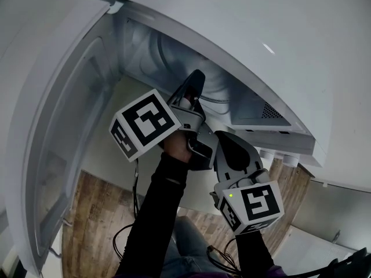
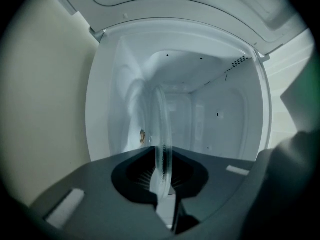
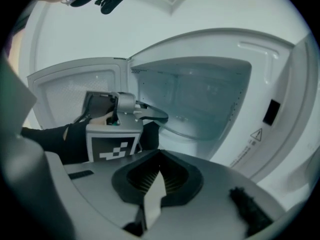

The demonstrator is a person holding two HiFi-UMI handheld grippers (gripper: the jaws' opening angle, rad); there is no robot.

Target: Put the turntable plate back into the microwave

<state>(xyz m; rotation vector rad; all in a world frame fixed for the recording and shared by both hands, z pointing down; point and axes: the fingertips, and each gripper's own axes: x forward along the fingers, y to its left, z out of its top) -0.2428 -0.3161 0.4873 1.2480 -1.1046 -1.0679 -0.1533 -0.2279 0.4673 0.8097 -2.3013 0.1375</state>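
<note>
The left gripper (image 2: 162,176) is clamped on 1 edge of the glass plate (image 2: 161,129), carrying it inside the open microwave (image 2: 220,109), likely to seat it, while the right gripper (image 3: 152,194), jaws together and empty, hangs outside, clear of the opening.

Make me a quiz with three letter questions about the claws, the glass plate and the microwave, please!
1. Where is the glass plate? A on the floor; B in the left claw; C on top of the microwave.
2. How many claws are there? A one; B two; C three.
3. How is the microwave door? A open; B shut; C missing.
Answers: B, its edge sits pinched between that claw's jaws; B, a left and a right claw show; A, it stands swung wide.
</note>
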